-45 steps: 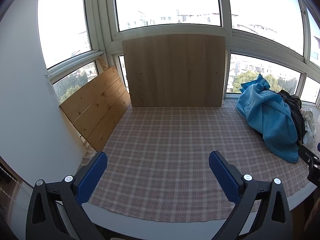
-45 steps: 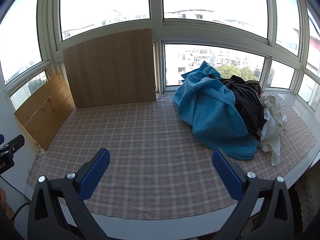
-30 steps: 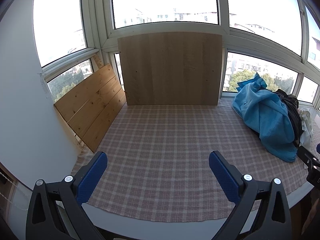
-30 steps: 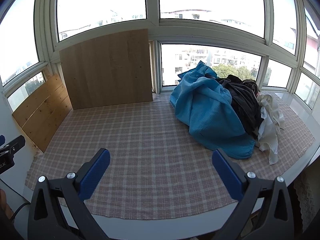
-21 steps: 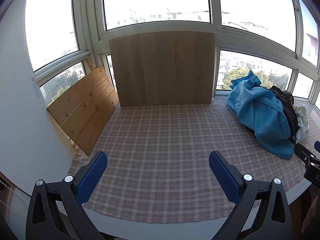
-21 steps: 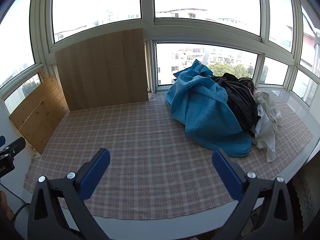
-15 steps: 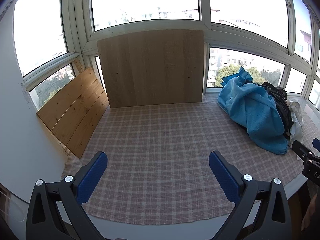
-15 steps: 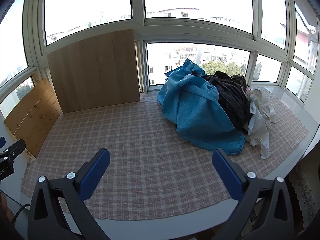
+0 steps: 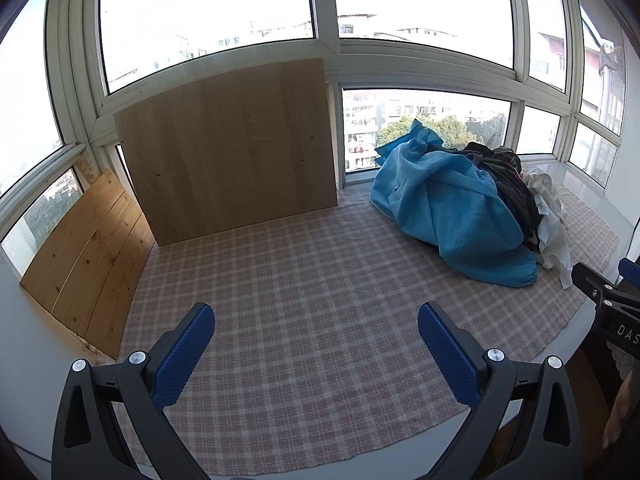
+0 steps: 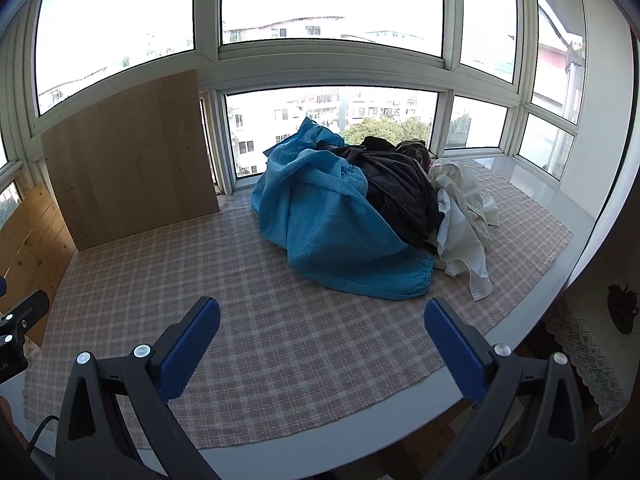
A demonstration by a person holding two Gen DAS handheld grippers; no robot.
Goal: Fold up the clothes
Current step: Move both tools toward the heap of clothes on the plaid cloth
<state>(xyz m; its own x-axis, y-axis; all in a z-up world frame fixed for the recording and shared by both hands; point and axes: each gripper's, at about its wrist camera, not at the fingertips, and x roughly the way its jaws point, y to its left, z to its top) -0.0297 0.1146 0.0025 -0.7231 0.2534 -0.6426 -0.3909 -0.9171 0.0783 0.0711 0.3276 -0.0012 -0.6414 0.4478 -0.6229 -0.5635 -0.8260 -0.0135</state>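
Where the left wrist view looks out over the counter (image 9: 520, 404), a checked cloth (image 9: 312, 304) covers nearly all of its top, leaving only a pale strip at the near edge. Against the windows (image 9: 208, 12) at the back leans a large wooden board (image 9: 232, 156), and a lower plank panel (image 9: 88, 256) leans along the left side. Far to the right sits the pile of clothes: a blue garment (image 9: 452, 212) draped over a dark garment (image 9: 508, 176), with a white garment (image 9: 552, 228) at the pile's right. Nothing lies between the pile and the left gripper (image 9: 316, 344), whose blue pads (image 9: 180, 360) stand wide apart and empty, held above the cloth's near part and well apart from the clothes. At the right edge the other gripper's black body shows, with part of a hand (image 9: 618, 412) below it.

From the right wrist view, the blue garment (image 10: 332, 224) sits straight ahead on the checked cloth (image 10: 280, 344), its hem spread toward the camera, the dark garment (image 10: 396, 192) behind it and the white garment (image 10: 464, 228) to the right, touching both. The wooden board (image 10: 128, 160) stands at the back left. The right gripper (image 10: 322, 340) is spread wide with nothing in it, poised above the cloth short of the blue hem, its fingers (image 10: 456, 348) pointing toward the pile. A lace-edged cloth (image 10: 588, 352) hangs beyond the counter's right end.
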